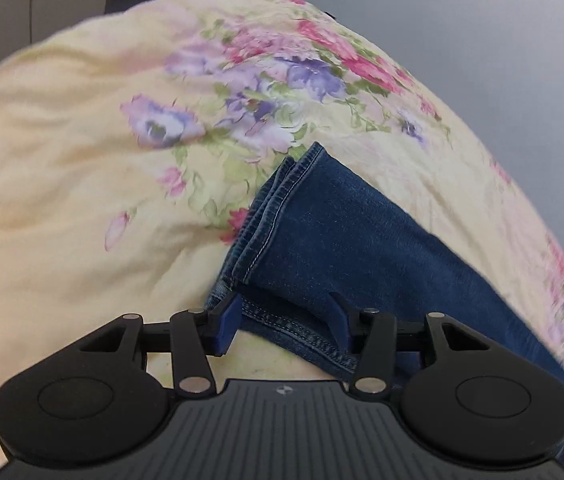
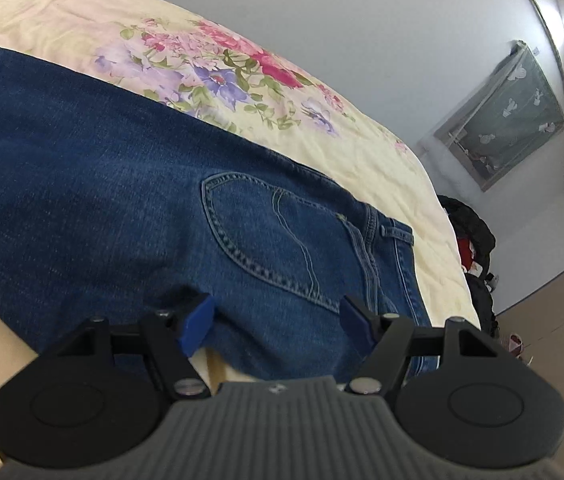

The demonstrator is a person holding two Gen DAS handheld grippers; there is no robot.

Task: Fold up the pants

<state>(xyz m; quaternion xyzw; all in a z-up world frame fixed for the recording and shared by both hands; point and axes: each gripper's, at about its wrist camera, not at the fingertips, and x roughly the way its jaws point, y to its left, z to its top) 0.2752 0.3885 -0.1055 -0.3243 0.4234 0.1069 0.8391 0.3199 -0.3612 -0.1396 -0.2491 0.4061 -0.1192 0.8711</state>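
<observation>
Blue jeans (image 1: pixel 346 240) lie folded lengthwise on a yellow floral quilt (image 1: pixel 81 160). Their stacked leg hems (image 1: pixel 269 208) point up and left in the left wrist view. My left gripper (image 1: pixel 284 320) hovers open just over the hem end, and denim shows between its blue pads (image 1: pixel 227 324) without being pinched. In the right wrist view the seat of the jeans (image 2: pixel 101 160) fills the middle, with a stitched back pocket (image 2: pixel 265 236) and the waistband (image 2: pixel 398 236) toward the right. My right gripper (image 2: pixel 277 322) stands open above the seat, below the pocket, with nothing gripped.
The quilt (image 2: pixel 282 92) covers a bed whose edge falls away on the right. Beyond that edge are a dark heap of clothes (image 2: pixel 476 240), a wooden cabinet (image 2: pixel 562 320) and a framed panel (image 2: pixel 514 108) on the grey wall. Pale furniture (image 1: pixel 41 0) stands past the bed's far side.
</observation>
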